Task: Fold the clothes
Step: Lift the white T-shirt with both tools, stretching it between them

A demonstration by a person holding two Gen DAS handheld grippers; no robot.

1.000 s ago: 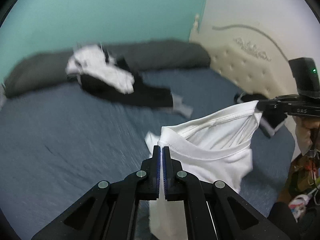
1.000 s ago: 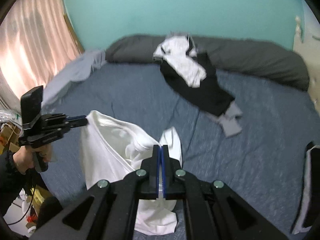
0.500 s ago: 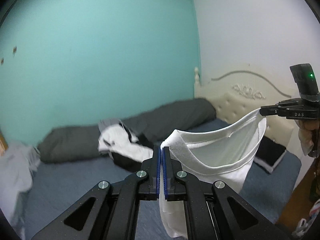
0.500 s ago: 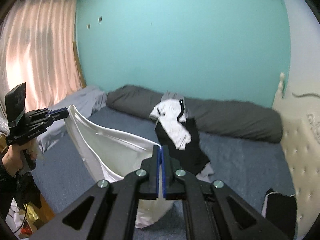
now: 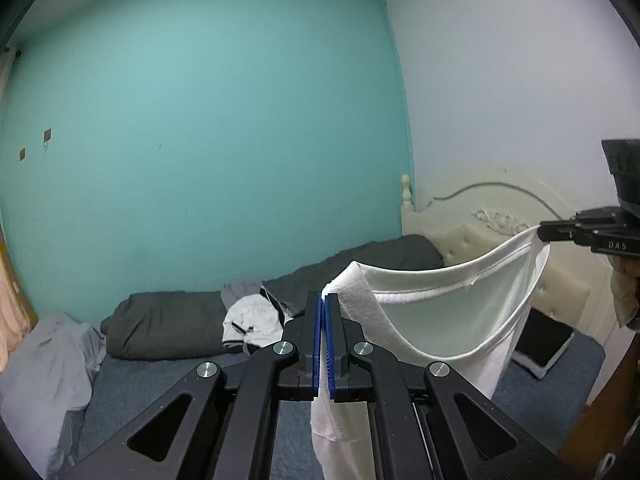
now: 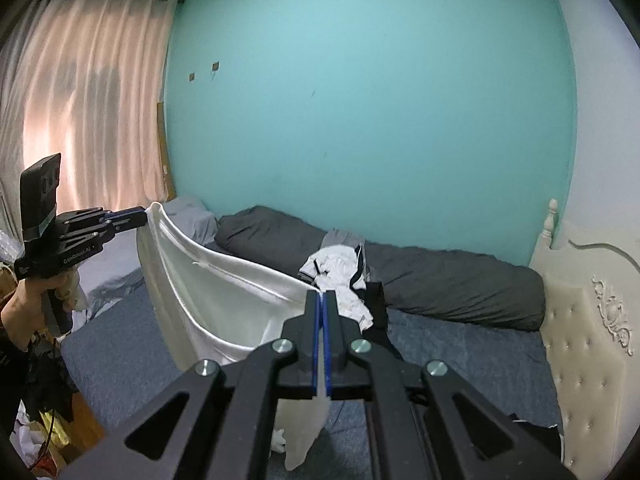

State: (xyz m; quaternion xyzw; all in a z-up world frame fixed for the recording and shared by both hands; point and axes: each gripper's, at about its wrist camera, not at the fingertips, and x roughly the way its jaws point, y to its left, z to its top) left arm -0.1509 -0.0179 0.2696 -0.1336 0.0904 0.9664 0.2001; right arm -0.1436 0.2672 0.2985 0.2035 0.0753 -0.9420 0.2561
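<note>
A white T-shirt (image 5: 440, 312) hangs in the air above the bed, stretched by its neck and shoulder edge between both grippers. My left gripper (image 5: 324, 296) is shut on one shoulder of it. In the left wrist view the right gripper (image 5: 544, 236) pinches the other shoulder at the far right. In the right wrist view my right gripper (image 6: 322, 294) is shut on the white T-shirt (image 6: 208, 292), and the left gripper (image 6: 144, 216) grips the far corner, held by a hand. The shirt's body droops below the jaws; its lower hem is hidden.
A blue bed sheet (image 6: 460, 352) lies below, with a long dark grey bolster (image 6: 440, 280) against the teal wall. A heap of white and black clothes (image 6: 344, 280) rests on it. A cream tufted headboard (image 6: 588, 320) stands right, a folded black garment (image 5: 544, 340) near it, curtains (image 6: 80, 100) left.
Both grippers have risen high off the bed with the shirt, which now hangs free and taut between them. The views now look more level at the wall.
</note>
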